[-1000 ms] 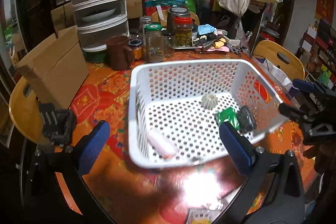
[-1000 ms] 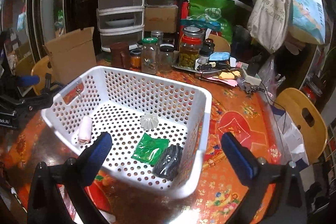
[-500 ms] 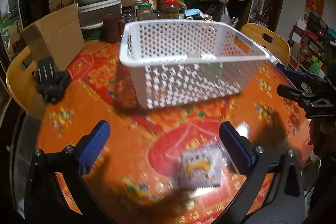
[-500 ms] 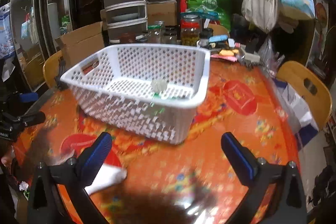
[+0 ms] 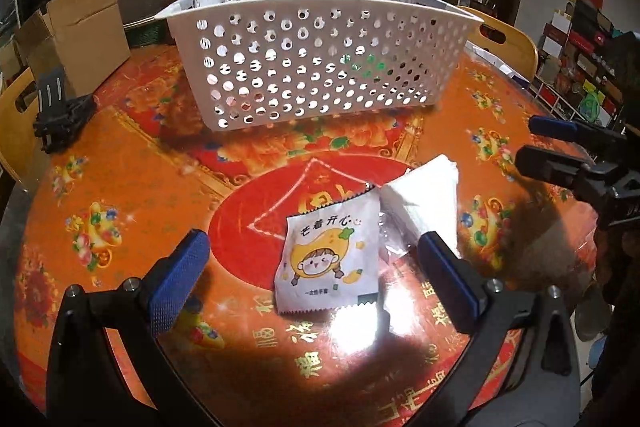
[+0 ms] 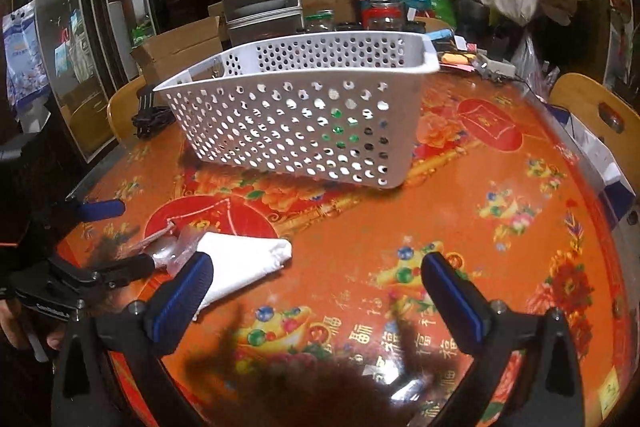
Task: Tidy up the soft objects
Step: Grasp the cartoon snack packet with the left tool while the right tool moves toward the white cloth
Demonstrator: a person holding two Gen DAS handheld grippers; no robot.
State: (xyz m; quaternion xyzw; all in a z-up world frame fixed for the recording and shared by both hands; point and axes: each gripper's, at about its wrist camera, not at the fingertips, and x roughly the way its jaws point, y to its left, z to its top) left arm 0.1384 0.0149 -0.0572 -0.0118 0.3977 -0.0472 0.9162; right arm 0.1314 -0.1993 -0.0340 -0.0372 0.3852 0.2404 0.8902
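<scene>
Overhead light, strong glare on glossy table (image 5: 132, 187) bottom centre in left view, beside the packet (image 5: 332, 259). Dark shadow bottom centre in right view. Background dim. Heavy fisheye warp, black corners. Focus sharp.

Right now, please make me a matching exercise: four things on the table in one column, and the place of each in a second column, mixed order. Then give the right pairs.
Things:
1. white basket
2. cartoon packet
3. folded white cloth
4. cardboard box

Places:
A. between the left gripper's open fingers
B. far side of the table, holding something green
C. just right of the packet
D. left of the basket, at the table edge

Pairs: 1-B, 2-A, 3-C, 4-D
</scene>
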